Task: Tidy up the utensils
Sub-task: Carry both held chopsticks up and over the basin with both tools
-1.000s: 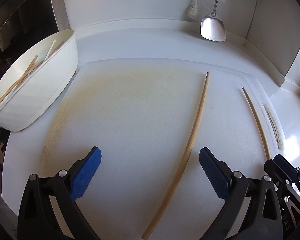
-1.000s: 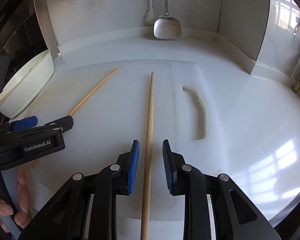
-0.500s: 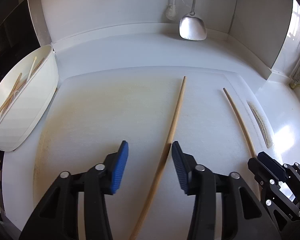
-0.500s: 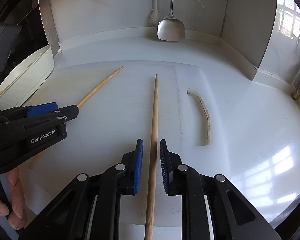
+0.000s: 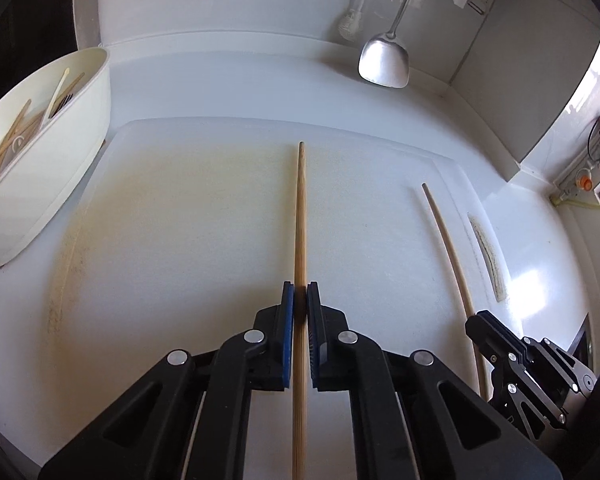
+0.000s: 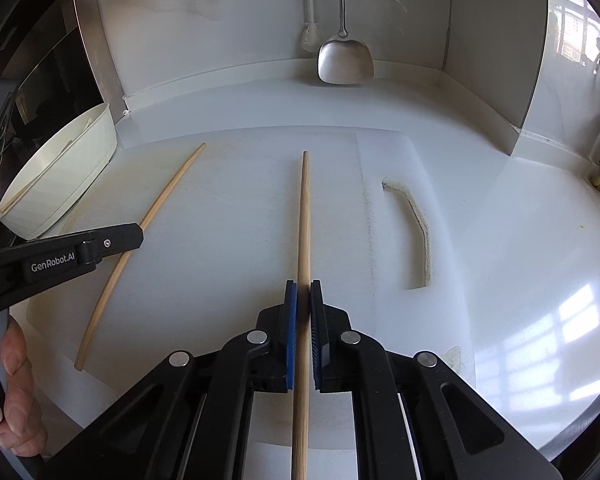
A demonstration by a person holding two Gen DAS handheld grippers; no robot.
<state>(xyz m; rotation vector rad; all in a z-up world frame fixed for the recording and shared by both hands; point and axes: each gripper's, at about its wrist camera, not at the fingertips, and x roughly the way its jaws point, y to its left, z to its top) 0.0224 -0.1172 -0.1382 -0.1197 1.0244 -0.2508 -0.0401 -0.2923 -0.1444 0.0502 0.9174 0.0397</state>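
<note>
Two long wooden chopsticks lie on a white cutting board point(image 5: 172, 216). In the left wrist view my left gripper point(image 5: 300, 292) is shut on the left chopstick point(image 5: 301, 208), its blue pads pressing both sides. The right chopstick point(image 5: 448, 236) runs down to my right gripper point(image 5: 476, 324) at the lower right. In the right wrist view my right gripper point(image 6: 303, 288) has its jaws closing, with the pads against the right chopstick point(image 6: 305, 208). The left chopstick point(image 6: 160, 204) passes under my left gripper point(image 6: 138, 234). Both chopsticks point away towards the back wall.
A white oval bin point(image 5: 60, 160) holding several chopsticks and utensils stands tilted at the board's left edge. A metal spatula point(image 5: 384, 62) hangs on the back wall. The board's handle slot point(image 6: 416, 232) is right of my right gripper. A hand point(image 6: 16, 360) grips the left tool.
My left gripper swung right over the left chopstick and went from wide open to shut on it. The right gripper's jaws narrowed onto the right chopstick without moving away.
</note>
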